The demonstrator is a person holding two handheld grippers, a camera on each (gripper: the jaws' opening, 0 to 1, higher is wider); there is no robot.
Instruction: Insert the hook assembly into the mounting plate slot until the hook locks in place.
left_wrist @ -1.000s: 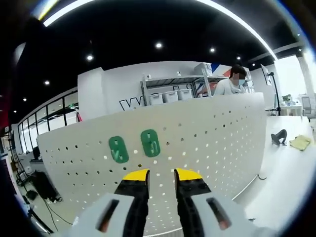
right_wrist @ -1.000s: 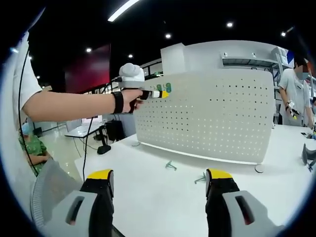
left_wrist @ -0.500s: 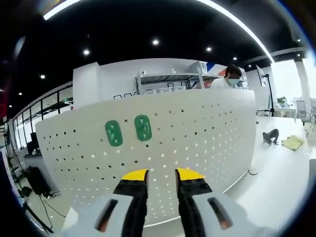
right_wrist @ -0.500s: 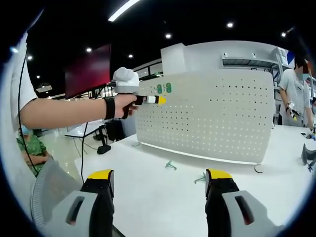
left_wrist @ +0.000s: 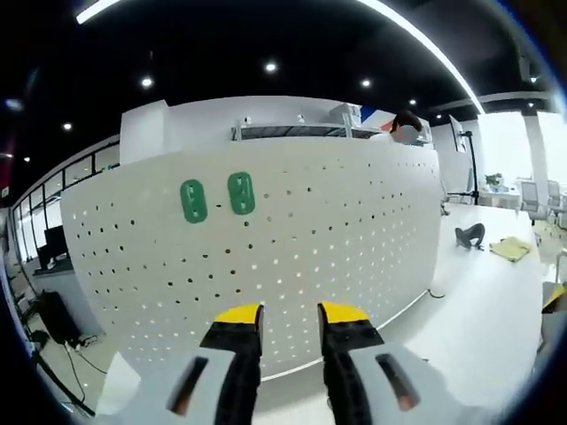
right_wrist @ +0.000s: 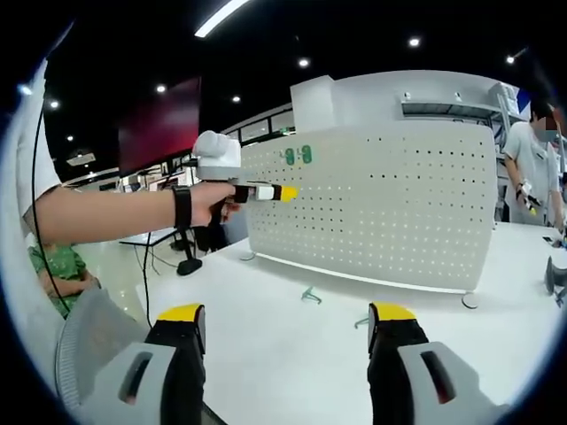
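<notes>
Left tool: your left tool (left_wrist: 289,315) has its yellow-tipped jaws nearly together with a narrow gap and nothing between them; seen from the right gripper view (right_wrist: 285,192) it points at the board, short of touching it.
Right tool: your right tool (right_wrist: 288,320) stands wide open and empty, low over the white surface (right_wrist: 266,345).
Mounting plates: two green oval mounting plates (left_wrist: 217,197) sit side by side on the white perforated upright board (left_wrist: 337,239), ahead of the left tool and above its tips, toward the board's upper left. Each shows a pale slot marking; I cannot tell whether anything sits in them.
Hook assemblies: two small grey metal hooks (right_wrist: 309,295) lie loose on the surface ahead of your right tool, between its jaws and the foot of the board, one nearer the left jaw, the other (right_wrist: 361,322) just by the right jaw tip.
Why so placed: the hooks lie within reach of your open right tool, which seems ready to pick one up.
Containers: none to be seen.
Task state: judged from this, no hook is in hand yet.
</notes>
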